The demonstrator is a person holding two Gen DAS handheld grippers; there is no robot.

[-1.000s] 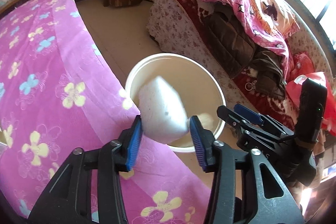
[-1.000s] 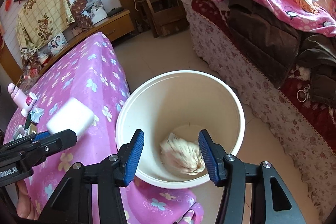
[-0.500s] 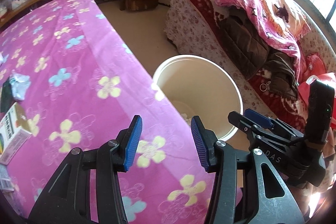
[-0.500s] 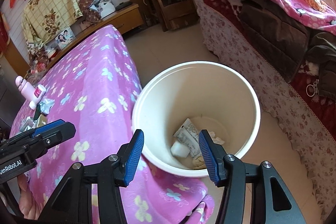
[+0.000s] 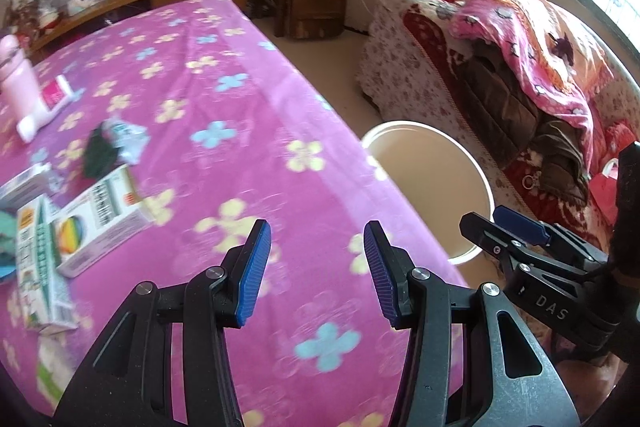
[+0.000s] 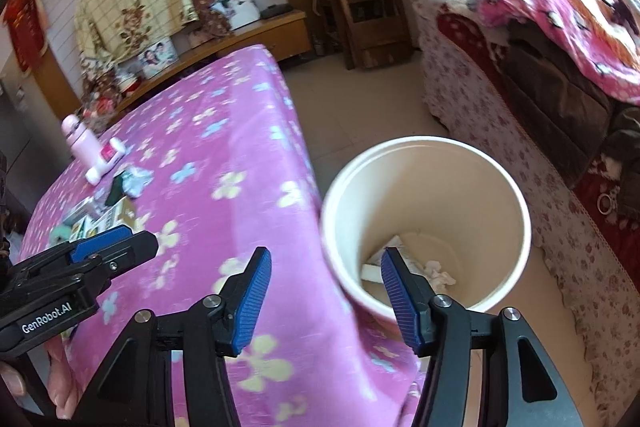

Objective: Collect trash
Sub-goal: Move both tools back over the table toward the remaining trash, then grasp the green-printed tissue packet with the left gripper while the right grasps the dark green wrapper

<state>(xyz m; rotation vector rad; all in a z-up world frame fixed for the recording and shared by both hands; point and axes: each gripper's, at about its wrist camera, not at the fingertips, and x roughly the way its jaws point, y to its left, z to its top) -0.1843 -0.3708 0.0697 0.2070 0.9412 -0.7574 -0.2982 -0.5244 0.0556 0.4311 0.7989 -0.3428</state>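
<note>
Trash (image 5: 96,223), mostly small cartons, is lying on the pink cloth well away from the bucket (image 6: 428,223). Both the left gripper (image 5: 316,267) and right gripper (image 6: 324,301) are standing part open, holding nothing, the right's jaws having just been opening. Next grab is probably calling for the carton nearest the bucket, squeezed across its narrow sides.

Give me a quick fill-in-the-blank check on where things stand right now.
1. Both hand-held grippers, left and right, hold ____.
2. The white bucket stands on the ____ beside the table.
3. The crumpled tissue lies ____ the bucket.
4. The pink bottle stands on the ____.

Missing words: nothing; floor; inside; table
</note>
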